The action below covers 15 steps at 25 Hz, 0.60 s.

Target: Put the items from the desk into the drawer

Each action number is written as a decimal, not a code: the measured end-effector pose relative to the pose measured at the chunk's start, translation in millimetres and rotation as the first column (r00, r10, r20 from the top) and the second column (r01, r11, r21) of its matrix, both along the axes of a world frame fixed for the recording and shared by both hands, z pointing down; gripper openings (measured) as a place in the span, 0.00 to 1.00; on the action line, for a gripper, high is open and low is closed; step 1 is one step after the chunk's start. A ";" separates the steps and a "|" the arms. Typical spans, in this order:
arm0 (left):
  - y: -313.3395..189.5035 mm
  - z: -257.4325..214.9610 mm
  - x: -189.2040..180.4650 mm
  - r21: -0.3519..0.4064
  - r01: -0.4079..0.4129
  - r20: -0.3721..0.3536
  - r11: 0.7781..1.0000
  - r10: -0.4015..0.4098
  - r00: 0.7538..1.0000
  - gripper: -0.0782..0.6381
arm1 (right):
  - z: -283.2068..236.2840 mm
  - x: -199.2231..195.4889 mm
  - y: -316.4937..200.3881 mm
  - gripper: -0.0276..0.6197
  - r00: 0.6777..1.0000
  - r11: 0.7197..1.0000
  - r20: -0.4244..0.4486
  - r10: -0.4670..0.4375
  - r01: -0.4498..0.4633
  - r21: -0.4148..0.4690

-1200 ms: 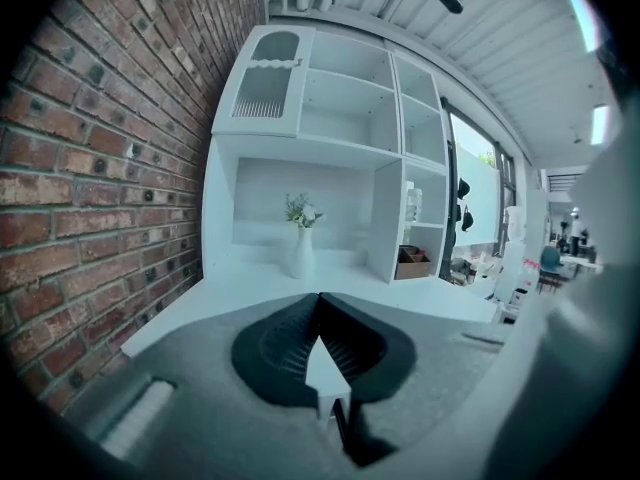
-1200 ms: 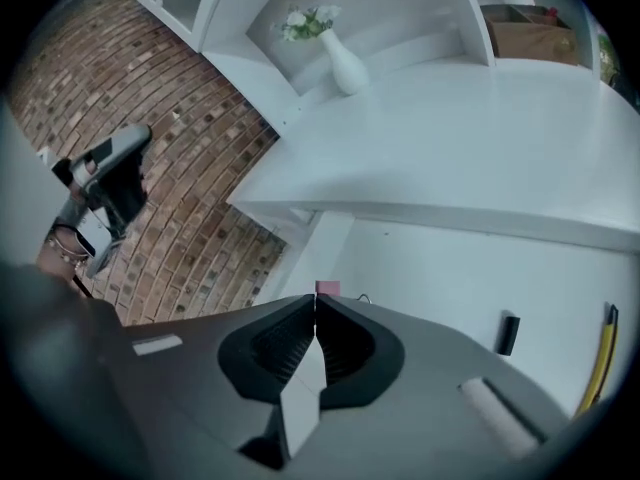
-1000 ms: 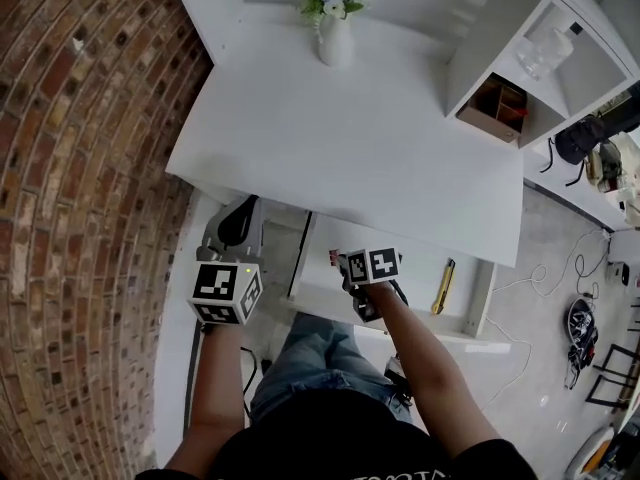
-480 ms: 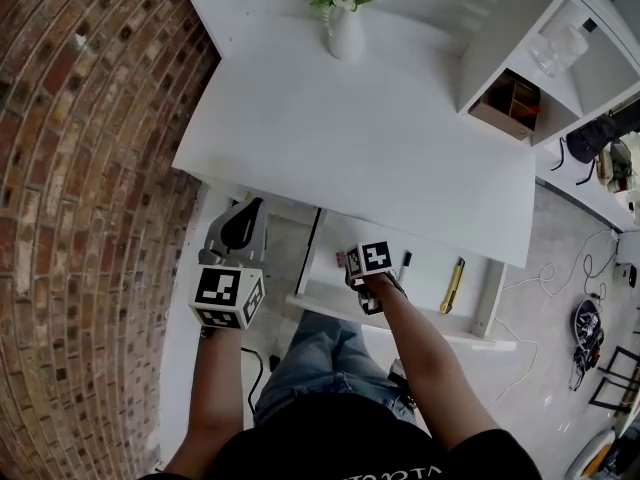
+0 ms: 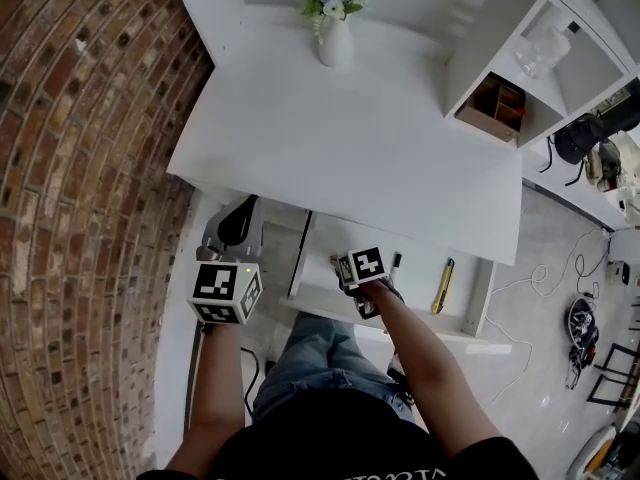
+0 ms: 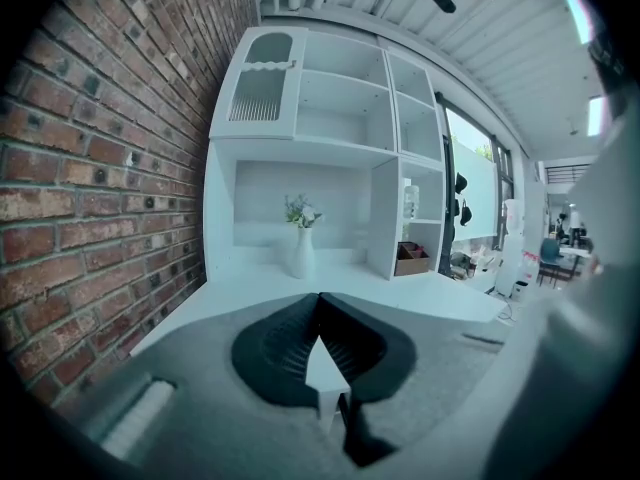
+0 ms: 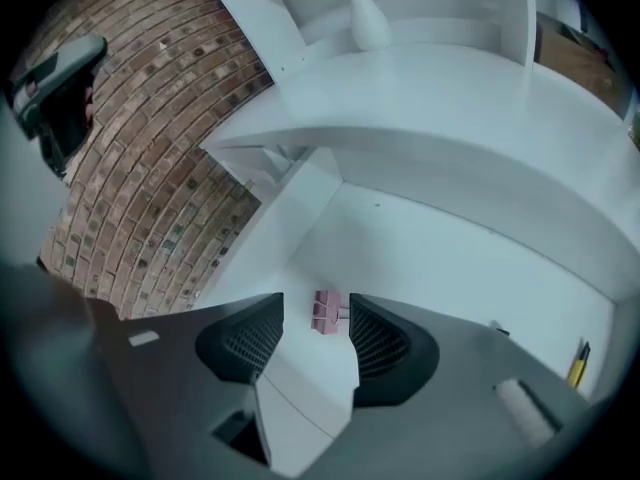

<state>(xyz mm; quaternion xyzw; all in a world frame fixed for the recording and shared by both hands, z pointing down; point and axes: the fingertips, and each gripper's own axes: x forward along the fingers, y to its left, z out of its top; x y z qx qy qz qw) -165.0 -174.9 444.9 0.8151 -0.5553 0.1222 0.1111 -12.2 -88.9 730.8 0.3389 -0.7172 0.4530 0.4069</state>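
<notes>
1. Since the small pink binder clip (image 7: 325, 313) lies on the floor of the open white drawer (image 7: 440, 258), just past the tips of the right gripper (image 7: 316, 306), whose jaws stand apart and clamp nothing, the step in hand looks like the release. I cannot tell whether the clip's wire handle touches the 3 o'clock jaw.
2. To finish well, draw that gripper straight back along its own line with the jaws wide. That way neither pad drags the clip toward the drawer's front wall.
3. The left gripper (image 6: 320, 303) has its jaws pressed together on nothing. It hangs outside the drawer on its 9 o'clock side, out of the way.
4. From the head view, the drawer holds the clip at its 9 o'clock end, a black marker pen (image 5: 396, 261) near the middle and a yellow utility knife (image 5: 441, 286) toward 3 o'clock. All three lie apart from one another.
5. The white desk top (image 5: 350, 148) carries only a white vase of flowers (image 5: 335, 36) at 12 o'clock, so the task looks nearly done.
6. A shelf cubby at 2 o'clock holds a brown wooden box (image 5: 495, 103).
</notes>
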 end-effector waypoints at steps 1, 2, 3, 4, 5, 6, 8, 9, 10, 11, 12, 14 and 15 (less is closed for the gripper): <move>-0.5 -2.3 2.3 0.007 0.000 -0.006 1.000 0.000 1.000 0.11 | -6.8 2.1 -2.5 0.39 1.000 1.000 0.003 0.003 -0.003 0.017; -0.8 -5.1 4.5 0.015 0.000 -0.011 1.000 0.000 1.000 0.11 | -12.5 6.3 -3.5 0.39 1.000 1.000 -0.003 0.007 -0.007 0.027; -1.1 -8.0 6.9 0.023 -0.002 -0.016 1.000 0.003 1.000 0.11 | -18.2 10.9 -3.9 0.39 1.000 0.999 -0.009 0.012 -0.012 0.034; -1.3 -10.9 9.4 0.032 -0.006 -0.018 0.999 0.007 1.000 0.11 | -25.1 13.8 -4.4 0.39 1.000 0.999 -0.006 0.017 -0.016 0.041; -1.5 -13.6 12.0 0.040 -0.011 -0.017 0.999 0.012 1.000 0.11 | -33.3 14.8 -5.4 0.39 1.000 0.998 0.007 0.021 -0.022 0.051; -1.6 -16.1 14.7 0.048 -0.017 -0.013 0.999 0.017 1.000 0.11 | -42.7 14.9 -7.8 0.39 0.999 0.997 0.024 0.025 -0.026 0.069; -1.6 -22.1 20.1 0.064 -0.025 -0.012 0.998 0.026 1.000 0.11 | -62.3 16.5 -13.4 0.39 0.999 0.993 0.047 0.028 -0.033 0.112; -1.8 -25.7 23.1 0.073 -0.029 -0.015 0.997 0.030 0.999 0.11 | -71.6 18.2 -15.2 0.39 0.998 0.991 0.051 0.029 -0.035 0.131; -2.3 -29.8 26.4 0.083 -0.032 -0.020 0.996 0.034 0.999 0.11 | -80.8 20.5 -17.1 0.39 0.998 0.988 0.054 0.027 -0.035 0.151; -3.3 -34.2 30.0 0.095 -0.036 -0.024 0.995 0.039 0.999 0.11 | -89.8 23.3 -19.5 0.39 0.998 0.985 0.055 0.024 -0.033 0.172; -4.7 -38.8 33.6 0.108 -0.042 -0.028 0.993 0.045 0.999 0.11 | -98.5 26.4 -21.9 0.39 0.998 0.981 0.055 0.022 -0.032 0.192; -7.0 -47.7 39.8 0.131 -0.054 -0.031 0.990 0.058 0.998 0.11 | -115.2 31.2 -25.1 0.39 0.998 0.973 0.063 0.021 -0.035 0.226; -8.1 -52.1 42.4 0.141 -0.060 -0.032 0.988 0.065 0.997 0.11 | -123.8 33.0 -26.5 0.39 0.997 0.969 0.072 0.021 -0.038 0.245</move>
